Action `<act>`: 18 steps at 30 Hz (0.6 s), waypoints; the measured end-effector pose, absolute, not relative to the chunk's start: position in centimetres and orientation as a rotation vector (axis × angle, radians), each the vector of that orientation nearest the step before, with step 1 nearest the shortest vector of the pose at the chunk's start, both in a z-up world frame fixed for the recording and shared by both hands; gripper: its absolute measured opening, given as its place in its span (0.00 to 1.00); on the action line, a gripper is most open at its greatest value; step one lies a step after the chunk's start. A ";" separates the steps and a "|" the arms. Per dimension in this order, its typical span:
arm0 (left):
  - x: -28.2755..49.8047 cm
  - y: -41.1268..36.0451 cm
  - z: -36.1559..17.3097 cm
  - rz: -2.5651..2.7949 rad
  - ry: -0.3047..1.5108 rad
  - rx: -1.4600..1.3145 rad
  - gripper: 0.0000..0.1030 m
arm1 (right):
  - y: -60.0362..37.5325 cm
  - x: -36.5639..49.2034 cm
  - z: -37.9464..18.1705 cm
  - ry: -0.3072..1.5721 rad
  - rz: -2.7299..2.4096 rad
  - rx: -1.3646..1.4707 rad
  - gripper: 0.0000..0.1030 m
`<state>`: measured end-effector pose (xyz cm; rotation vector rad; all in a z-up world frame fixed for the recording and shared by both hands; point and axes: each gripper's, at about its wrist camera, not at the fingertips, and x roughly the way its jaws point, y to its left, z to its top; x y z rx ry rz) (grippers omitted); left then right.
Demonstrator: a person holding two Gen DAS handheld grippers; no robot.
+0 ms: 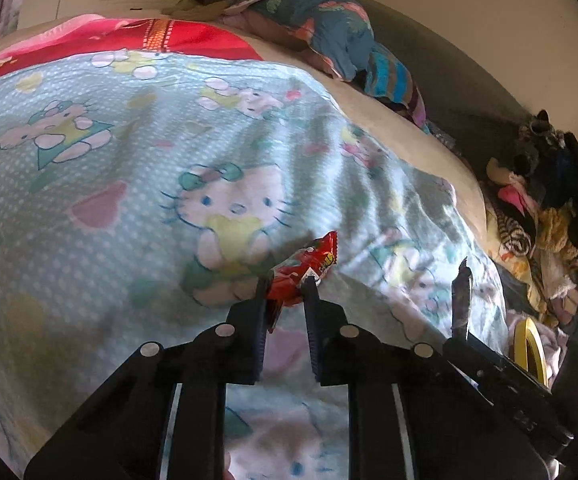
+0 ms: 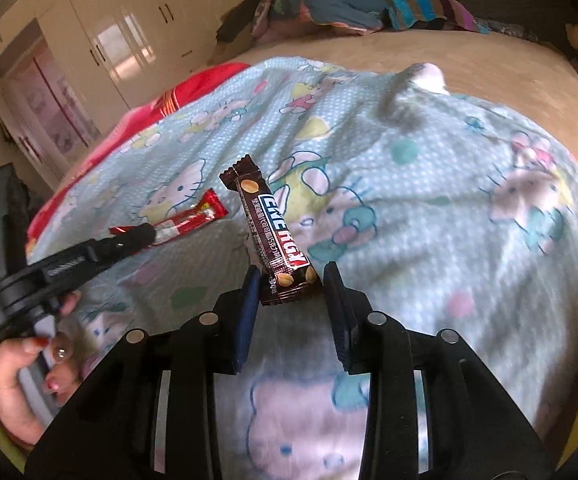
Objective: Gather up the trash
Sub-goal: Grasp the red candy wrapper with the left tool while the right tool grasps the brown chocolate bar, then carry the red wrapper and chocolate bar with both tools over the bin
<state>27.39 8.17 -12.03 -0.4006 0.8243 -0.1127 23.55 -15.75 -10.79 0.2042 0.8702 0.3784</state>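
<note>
1. My left gripper (image 1: 287, 282) was clamped on the near end of a crinkled red foil snack wrapper (image 1: 303, 270); its long axis ran forward and to the right of my fingers.
2. My right gripper (image 2: 291, 282) held the bottom end of a dark brown glossy energy-bar wrapper (image 2: 273, 240) — it stood up and away.
3. Both wrappers hung just above the pale blue cartoon-cat bedsheet (image 2: 429, 200) — lifting clear looked next.

Cartoon-cat bedsheet (image 1: 129, 168) — heaped clothes (image 1: 321, 28), wardrobe (image 2: 129, 32).
</note>
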 end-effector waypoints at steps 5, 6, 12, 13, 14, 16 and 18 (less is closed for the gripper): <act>25.8 5.2 -10.8 -0.160 0.803 -0.356 0.16 | -17.8 21.4 -9.5 0.831 0.374 0.265 0.26; 25.5 4.8 -10.6 -0.166 0.800 -0.349 0.16 | -18.3 20.9 -9.1 0.823 0.377 0.272 0.26; 23.4 0.6 -7.9 -0.240 0.756 -0.279 0.16 | -20.7 18.4 -7.4 0.776 0.346 0.266 0.26; 23.1 0.2 -7.6 -0.250 0.749 -0.273 0.16 | -21.2 18.1 -7.2 0.773 0.341 0.273 0.26; 22.7 -0.5 -7.1 -0.263 0.741 -0.265 0.16 | -21.9 17.7 -6.9 0.768 0.334 0.286 0.26; 22.1 -1.5 -6.3 -0.288 0.728 -0.255 0.16 | -23.2 17.2 -6.4 0.754 0.317 0.301 0.26; 21.5 -2.6 -5.7 -0.308 0.719 -0.243 0.16 | -24.1 16.6 -5.8 0.737 0.305 0.310 0.26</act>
